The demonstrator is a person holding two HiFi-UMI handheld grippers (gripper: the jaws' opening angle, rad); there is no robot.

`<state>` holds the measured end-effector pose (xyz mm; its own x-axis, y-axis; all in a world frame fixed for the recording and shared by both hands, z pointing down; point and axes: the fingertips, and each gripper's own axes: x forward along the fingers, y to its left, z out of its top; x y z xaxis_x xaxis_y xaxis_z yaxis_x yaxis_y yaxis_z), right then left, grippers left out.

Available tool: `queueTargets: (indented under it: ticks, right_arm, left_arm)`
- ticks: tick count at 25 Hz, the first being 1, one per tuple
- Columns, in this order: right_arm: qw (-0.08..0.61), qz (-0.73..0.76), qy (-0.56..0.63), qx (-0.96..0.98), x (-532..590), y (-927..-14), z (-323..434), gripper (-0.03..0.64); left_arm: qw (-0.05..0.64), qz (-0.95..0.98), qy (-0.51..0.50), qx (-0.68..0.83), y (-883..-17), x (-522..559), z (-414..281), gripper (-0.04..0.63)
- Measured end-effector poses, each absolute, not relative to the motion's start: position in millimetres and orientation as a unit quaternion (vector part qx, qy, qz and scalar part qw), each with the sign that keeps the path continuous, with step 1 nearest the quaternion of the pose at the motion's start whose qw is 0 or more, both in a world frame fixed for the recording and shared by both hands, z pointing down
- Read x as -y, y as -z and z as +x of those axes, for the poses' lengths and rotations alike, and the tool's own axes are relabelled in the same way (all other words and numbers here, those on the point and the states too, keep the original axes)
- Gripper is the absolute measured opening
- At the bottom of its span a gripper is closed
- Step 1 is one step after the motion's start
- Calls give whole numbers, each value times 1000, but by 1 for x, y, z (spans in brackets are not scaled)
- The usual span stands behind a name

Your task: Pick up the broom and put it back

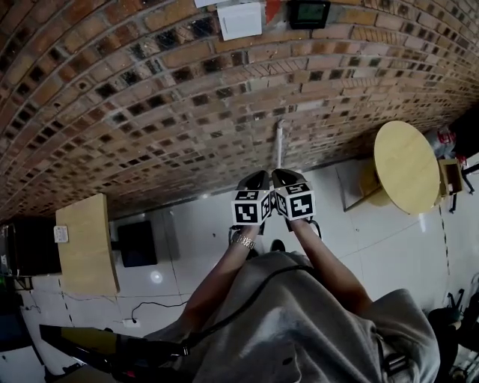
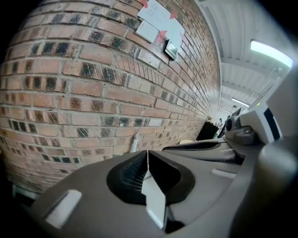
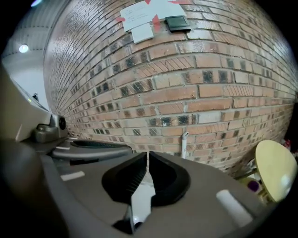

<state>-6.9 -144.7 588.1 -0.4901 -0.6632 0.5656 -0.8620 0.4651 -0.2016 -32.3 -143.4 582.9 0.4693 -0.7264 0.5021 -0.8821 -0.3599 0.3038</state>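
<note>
The broom's pale handle stands upright against the brick wall, just beyond both grippers; its lower part is hidden behind them. It also shows in the left gripper view as a thin white handle and in the right gripper view as the same handle. My left gripper and right gripper are held side by side in front of me, pointing at the wall. The left gripper is shut with nothing in it. The right gripper is shut and empty too, and neither touches the handle.
A round yellow table stands at the right by the wall. A wooden cabinet and a black box are at the left. Papers and a small black device hang on the wall. A cable lies on the white floor.
</note>
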Motion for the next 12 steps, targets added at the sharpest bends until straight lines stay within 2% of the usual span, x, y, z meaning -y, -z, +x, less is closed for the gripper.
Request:
queueTargets:
  ticks: [12]
  right_arm:
    - [202, 461, -242, 829, 125, -583, 1, -11]
  left_arm:
    - [264, 819, -142, 489, -579, 131, -23, -29]
